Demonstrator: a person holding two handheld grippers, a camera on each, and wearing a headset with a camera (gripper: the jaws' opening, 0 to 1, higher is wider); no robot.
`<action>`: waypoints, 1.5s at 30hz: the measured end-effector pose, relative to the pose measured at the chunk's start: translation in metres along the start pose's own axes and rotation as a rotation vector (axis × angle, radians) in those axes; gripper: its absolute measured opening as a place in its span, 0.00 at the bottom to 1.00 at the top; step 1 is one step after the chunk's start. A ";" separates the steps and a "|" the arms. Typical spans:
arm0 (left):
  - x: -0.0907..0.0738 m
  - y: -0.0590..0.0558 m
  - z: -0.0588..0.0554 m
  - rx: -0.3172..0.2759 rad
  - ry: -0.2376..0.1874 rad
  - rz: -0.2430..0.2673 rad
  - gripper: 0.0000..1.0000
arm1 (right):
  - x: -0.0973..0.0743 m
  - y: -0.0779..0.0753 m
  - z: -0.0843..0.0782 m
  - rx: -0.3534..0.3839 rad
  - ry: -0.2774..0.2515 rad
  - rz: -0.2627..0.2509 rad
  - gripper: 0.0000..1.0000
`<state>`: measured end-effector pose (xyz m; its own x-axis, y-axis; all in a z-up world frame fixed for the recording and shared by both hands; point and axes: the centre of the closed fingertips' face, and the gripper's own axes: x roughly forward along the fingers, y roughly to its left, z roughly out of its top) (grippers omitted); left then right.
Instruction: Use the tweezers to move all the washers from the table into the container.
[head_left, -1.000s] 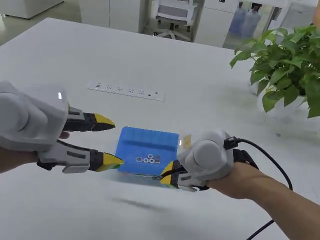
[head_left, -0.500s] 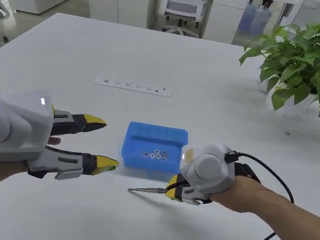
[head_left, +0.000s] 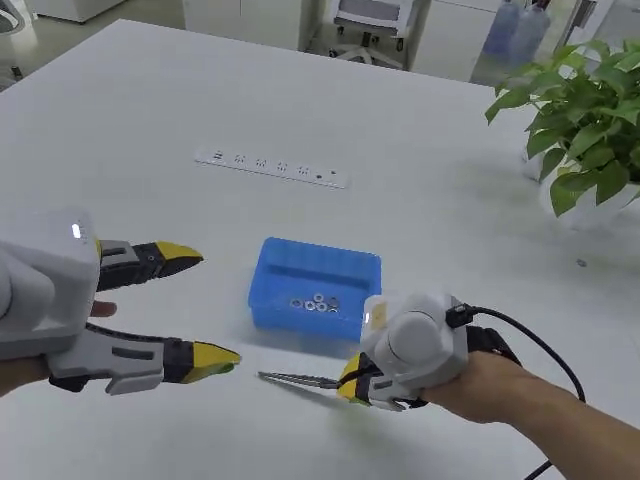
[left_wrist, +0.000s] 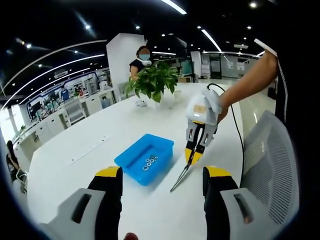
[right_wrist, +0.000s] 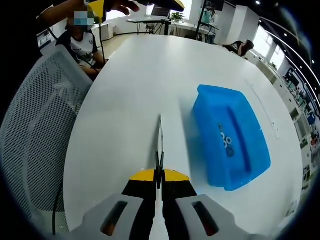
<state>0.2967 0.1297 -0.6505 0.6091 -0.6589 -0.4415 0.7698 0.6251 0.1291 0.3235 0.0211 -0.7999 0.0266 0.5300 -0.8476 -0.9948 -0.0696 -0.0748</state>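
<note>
A blue container (head_left: 300, 320) sits mid-table holding several small metal washers (head_left: 318, 302). My right gripper (head_left: 350, 380) is shut on thin metal tweezers (head_left: 295, 378), whose tips point left, low over the table just in front of the container. From the right gripper view the tweezers (right_wrist: 160, 145) run straight out between the closed jaws, with the container (right_wrist: 202, 130) and washers (right_wrist: 226, 141) off to the right. My left gripper (head_left: 213, 306) stands open and holds nothing, left of the container. Its own view shows the container (left_wrist: 160, 167), washers (left_wrist: 149, 161) and tweezers (left_wrist: 181, 178) ahead.
A white power strip (head_left: 272, 168) lies beyond the container. A potted green plant (head_left: 585, 110) stands at the far right. A black cable (head_left: 540, 345) trails from the right gripper. Mesh chairs (right_wrist: 40, 110) stand at the table's near edge, and people sit beyond it.
My right gripper has drawn the tweezers back from over the container's front edge to the table in front of it. The left gripper has eased left, away from the container.
</note>
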 end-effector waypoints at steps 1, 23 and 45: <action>-0.001 -0.002 -0.001 -0.005 -0.003 0.002 0.72 | 0.000 0.000 0.000 -0.003 0.001 0.004 0.03; -0.011 -0.024 -0.017 -0.053 0.017 0.027 0.80 | 0.013 0.007 -0.012 -0.038 0.046 0.040 0.05; -0.006 -0.029 -0.021 -0.048 0.032 0.002 0.82 | 0.017 0.006 -0.005 -0.081 0.021 0.042 0.09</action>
<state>0.2665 0.1246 -0.6702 0.6036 -0.6445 -0.4693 0.7581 0.6462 0.0876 0.3185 0.0258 -0.8172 -0.0120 0.5073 -0.8617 -0.9838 -0.1601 -0.0806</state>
